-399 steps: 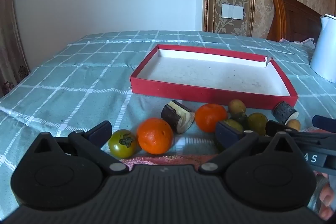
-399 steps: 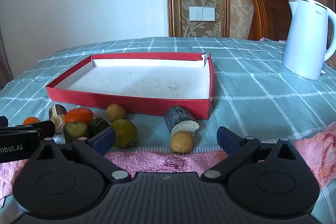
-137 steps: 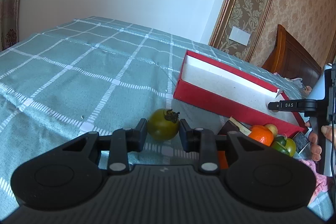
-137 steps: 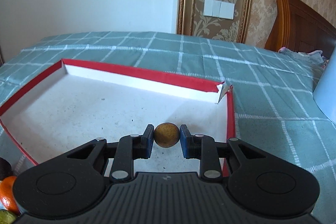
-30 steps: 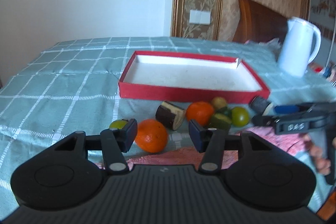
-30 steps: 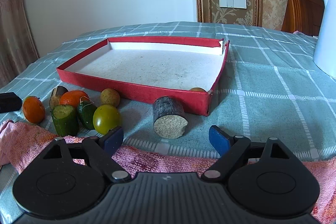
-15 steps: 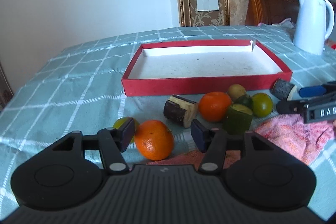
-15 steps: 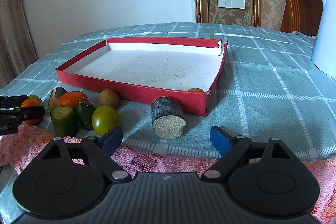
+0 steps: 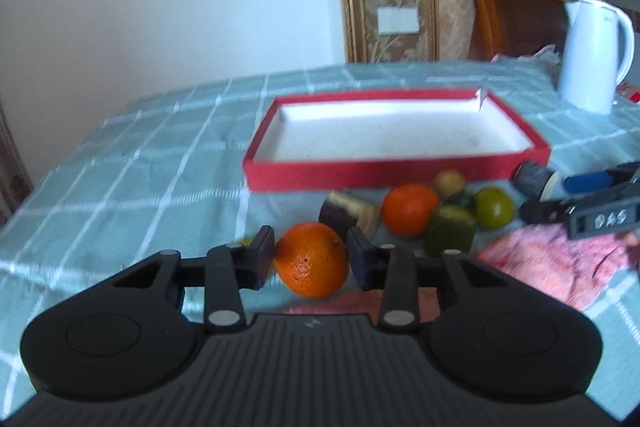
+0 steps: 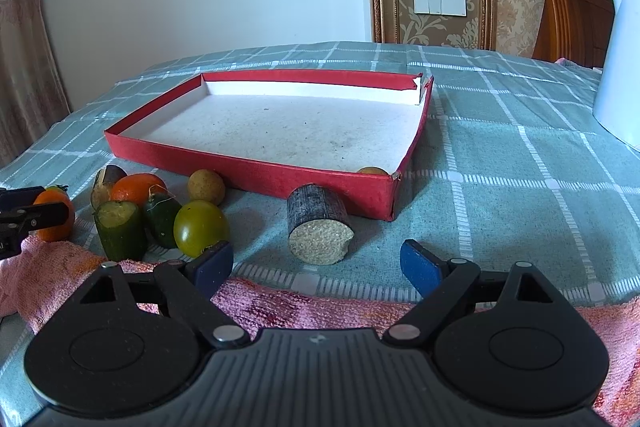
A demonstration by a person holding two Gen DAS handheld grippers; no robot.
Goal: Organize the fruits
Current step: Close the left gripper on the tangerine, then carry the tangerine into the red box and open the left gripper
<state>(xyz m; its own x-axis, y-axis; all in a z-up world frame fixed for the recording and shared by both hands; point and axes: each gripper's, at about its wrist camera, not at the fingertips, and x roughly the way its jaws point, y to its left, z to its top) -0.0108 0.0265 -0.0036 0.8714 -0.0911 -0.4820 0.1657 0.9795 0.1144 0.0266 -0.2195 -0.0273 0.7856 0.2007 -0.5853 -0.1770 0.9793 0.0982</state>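
Note:
My left gripper has its jaws closing around a large orange on the checked cloth, and both pads touch its sides. Behind it lie a dark cut piece, a second orange, a cucumber piece and a green tomato. The red box stands beyond, with one small brown fruit in its near right corner. My right gripper is open over the pink towel, just short of a dark cut cylinder, holding nothing.
A white kettle stands right of the box, with a wooden headboard behind it. A small brown fruit rests against the box's front wall. Another green fruit peeks from behind my left finger. Open checked cloth stretches left of the box.
The left jaws have narrowed from wide apart to touching the large orange on both sides. The right gripper and the fruits near it have stayed put.

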